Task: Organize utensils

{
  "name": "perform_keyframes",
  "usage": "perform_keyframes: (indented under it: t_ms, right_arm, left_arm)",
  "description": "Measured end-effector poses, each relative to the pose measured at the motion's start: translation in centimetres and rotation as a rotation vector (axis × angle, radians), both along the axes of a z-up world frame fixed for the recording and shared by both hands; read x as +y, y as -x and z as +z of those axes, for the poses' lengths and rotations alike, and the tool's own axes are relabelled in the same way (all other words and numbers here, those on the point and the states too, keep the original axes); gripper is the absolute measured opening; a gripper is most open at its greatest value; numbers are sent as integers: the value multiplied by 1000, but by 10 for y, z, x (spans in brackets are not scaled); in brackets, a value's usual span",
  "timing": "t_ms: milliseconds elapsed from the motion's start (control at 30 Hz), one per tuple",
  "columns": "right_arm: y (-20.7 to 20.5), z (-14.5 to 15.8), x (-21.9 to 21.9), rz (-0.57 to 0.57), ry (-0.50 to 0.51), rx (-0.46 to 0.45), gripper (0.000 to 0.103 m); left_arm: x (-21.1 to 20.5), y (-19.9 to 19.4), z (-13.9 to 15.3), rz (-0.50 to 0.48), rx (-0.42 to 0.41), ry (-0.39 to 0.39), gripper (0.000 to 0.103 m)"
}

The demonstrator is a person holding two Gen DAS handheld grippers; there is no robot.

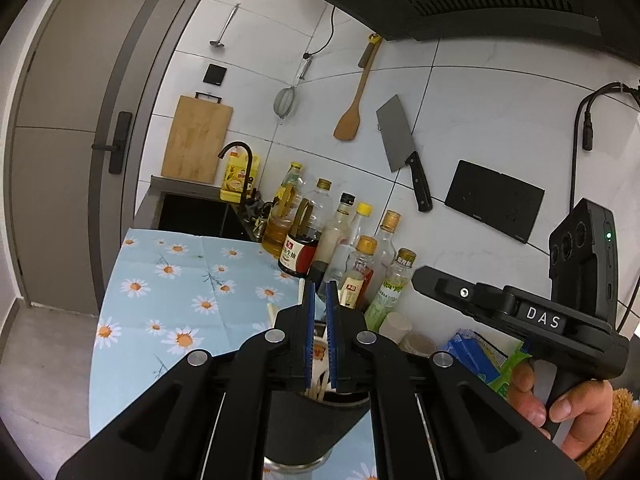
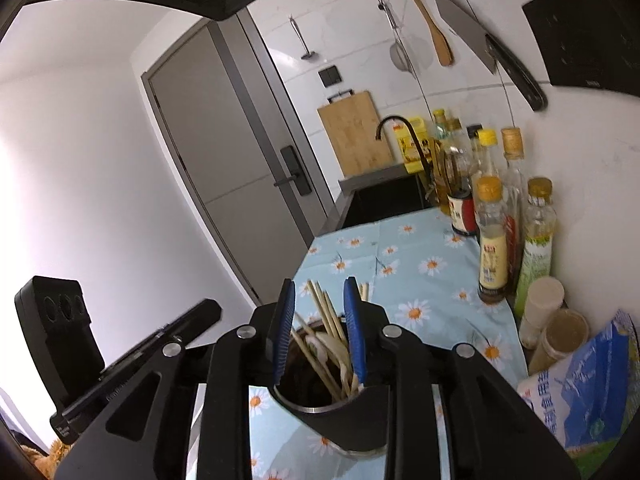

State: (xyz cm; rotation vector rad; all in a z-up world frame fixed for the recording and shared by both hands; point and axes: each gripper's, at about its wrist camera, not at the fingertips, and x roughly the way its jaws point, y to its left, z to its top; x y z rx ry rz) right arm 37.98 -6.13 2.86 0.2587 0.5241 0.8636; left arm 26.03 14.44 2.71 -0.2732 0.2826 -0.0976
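A round metal utensil holder (image 2: 320,408) stands on the daisy-print cloth (image 2: 424,280), filled with wooden chopsticks (image 2: 326,312) and a pale spoon (image 2: 336,350). My right gripper (image 2: 318,292) hangs just above its mouth, jaws apart around the chopstick tops, gripping nothing. My left gripper (image 1: 318,292) hovers over the same holder (image 1: 296,460), blue pads nearly together with a narrow empty gap; chopstick ends (image 1: 320,388) show below. The right gripper's body (image 1: 520,316) appears at the right of the left wrist view.
Several oil and sauce bottles (image 1: 320,232) line the tiled wall. A cleaver (image 1: 400,144), wooden spatula (image 1: 352,108) and strainer (image 1: 285,102) hang above. Sink and black faucet (image 1: 240,168) sit at the far end. Snack bags (image 2: 592,380) and jars (image 2: 560,332) lie right.
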Motion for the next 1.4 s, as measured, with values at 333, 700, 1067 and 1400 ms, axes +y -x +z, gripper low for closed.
perform_keyframes:
  t_ms: [333, 700, 1067, 1400]
  right_arm:
    - [30, -4, -31, 0, 58, 14, 45]
    - [80, -17, -78, 15, 111, -80, 76]
    - [119, -36, -132, 60, 155, -111, 98]
    - [150, -55, -152, 87, 208, -106, 98]
  left_arm:
    - [-5, 45, -7, 33, 34, 16, 38]
    - [-49, 104, -13, 135, 122, -50, 61]
    - [-98, 146, -31, 215, 215, -96, 96]
    - [-120, 183, -46, 263, 257, -101, 96]
